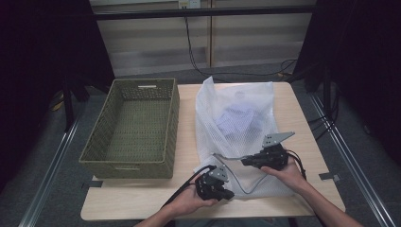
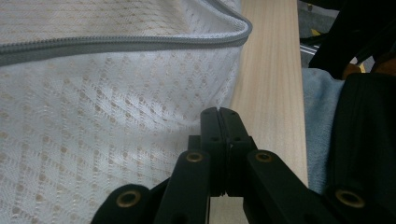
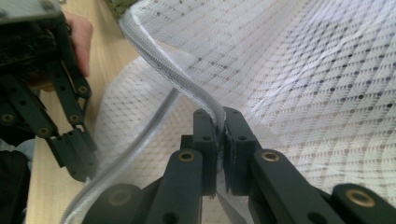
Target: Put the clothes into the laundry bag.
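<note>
A white mesh bag (image 1: 236,94) lies on the table with a pale blue garment (image 1: 236,120) inside it. The bag's grey zipper edge (image 2: 116,44) is parted. My right gripper (image 3: 219,116) is shut on the upper zipper edge (image 3: 159,70) and holds it a little above the table. In the high view the right gripper (image 1: 245,161) is over the bag's near end. My left gripper (image 2: 219,112) is shut at the bag's near left corner, with the mesh meeting its tips. The left gripper (image 1: 228,194) rests low by the table's front edge and also appears in the right gripper view (image 3: 77,165).
An empty green wicker basket (image 1: 125,169) stands on the left half of the wooden table (image 1: 142,198). Bare table wood (image 2: 268,93) runs beside the bag. Black cables hang at the back, beyond the table.
</note>
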Available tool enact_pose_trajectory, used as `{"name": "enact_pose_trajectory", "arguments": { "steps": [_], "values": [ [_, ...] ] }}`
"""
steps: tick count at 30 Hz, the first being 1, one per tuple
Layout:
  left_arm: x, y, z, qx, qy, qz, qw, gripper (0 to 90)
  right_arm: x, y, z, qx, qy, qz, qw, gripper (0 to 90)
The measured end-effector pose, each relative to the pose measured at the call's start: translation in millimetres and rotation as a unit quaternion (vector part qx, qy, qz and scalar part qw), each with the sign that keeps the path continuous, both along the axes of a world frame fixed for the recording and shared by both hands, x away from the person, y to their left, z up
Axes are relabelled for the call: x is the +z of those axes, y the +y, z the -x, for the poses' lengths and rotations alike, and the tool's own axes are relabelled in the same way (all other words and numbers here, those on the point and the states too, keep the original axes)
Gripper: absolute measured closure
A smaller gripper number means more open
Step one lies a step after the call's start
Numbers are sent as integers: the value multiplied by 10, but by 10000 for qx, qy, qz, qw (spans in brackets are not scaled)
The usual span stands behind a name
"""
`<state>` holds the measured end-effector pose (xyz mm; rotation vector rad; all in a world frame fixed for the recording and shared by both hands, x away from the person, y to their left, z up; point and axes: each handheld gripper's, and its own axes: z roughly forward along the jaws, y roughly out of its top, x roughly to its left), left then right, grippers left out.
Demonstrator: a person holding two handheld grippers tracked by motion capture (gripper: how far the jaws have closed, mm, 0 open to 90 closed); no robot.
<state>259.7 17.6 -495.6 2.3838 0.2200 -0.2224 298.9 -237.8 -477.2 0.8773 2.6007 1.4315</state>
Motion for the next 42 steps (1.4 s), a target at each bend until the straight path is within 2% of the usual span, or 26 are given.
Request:
{"name": "enact_pose_trajectory", "arguments": {
  "steps": [2, 12, 14, 15, 16, 19, 20, 21, 22, 23, 25, 26, 27, 28, 29, 31, 33, 36, 39, 42],
  "values": [
    [-26, -4, 7, 5, 43, 178, 9998, 897, -27, 8, -4, 2, 4, 60, 10000, 856],
    [-19, -13, 20, 53, 33, 160, 9999, 897, -152, 23, -56, -63, 130, 297, 9995, 855],
    [-22, -8, 7, 55, 129, 175, 9997, 896, -176, 27, -71, -96, 133, 357, 9992, 850],
    [-4, -1, -6, -3, 105, 41, 9999, 896, -191, 31, -78, -109, 170, 393, 9990, 846],
    [-22, -8, 10, 65, 112, 171, 9998, 895, -212, 36, -87, -130, 186, 474, 9986, 841],
    [-7, -3, 8, 22, 89, 79, 9999, 881, -267, 62, -100, -187, 268, 651, 9973, 802],
    [-18, -5, 16, 29, 68, 154, 9999, 873, -272, 63, -105, -197, 277, 631, 9974, 796],
    [-7, -4, 30, 70, 102, 120, 9999, 859, -270, 66, -108, -206, 285, 632, 9974, 784],
    [18, 5, 24, 29, -7, -61, 10000, 841, -263, 70, -104, -217, 280, 654, 9972, 752],
    [19, 10, 39, 114, 42, -14, 9999, 826, -252, 73, -97, -231, 254, 662, 9972, 721],
    [61, 46, 10, 79, 47, 55, 9999, 794, -206, 69, -75, -204, 206, 560, 9980, 703],
    [92, 73, -11, 140, 119, 237, 9995, 788, -167, 60, -61, -209, 142, 490, 9985, 679],
    [132, 100, -26, 253, 119, 426, 9987, 780, -121, 44, -44, -237, 95, 376, 9990, 647],
    [194, 147, -50, 362, 39, 470, 9982, 775, -71, 21, -26, -253, 56, 257, 9993, 630],
    [227, 178, -71, 472, 46, 613, 9970, 772, -12, -11, 1, -303, -4, 140, 9994, 612],
    [272, 238, -106, 695, -44, 639, 9955, 775, 56, -67, 37, -393, -65, 8, 9992, 597],
    [287, 308, -147, 911, -90, 702, 9933, 788, 114, -135, 76, -480, -130, -102, 9987, 614],
    [291, 400, -200, 1123, -240, 552, 9919, 809, 166, -243, 142, -563, -163, -185, 9981, 719],
    [252, 464, -255, 1278, -298, 452, 9903, 819, 153, -365, 225, -634, -103, -77, 9979, 820],
    [166, 473, -286, 1261, -312, 289, 9911, 821, 62, -505, 295, -745, 22, 131, 9971, 879]
  ]
}}
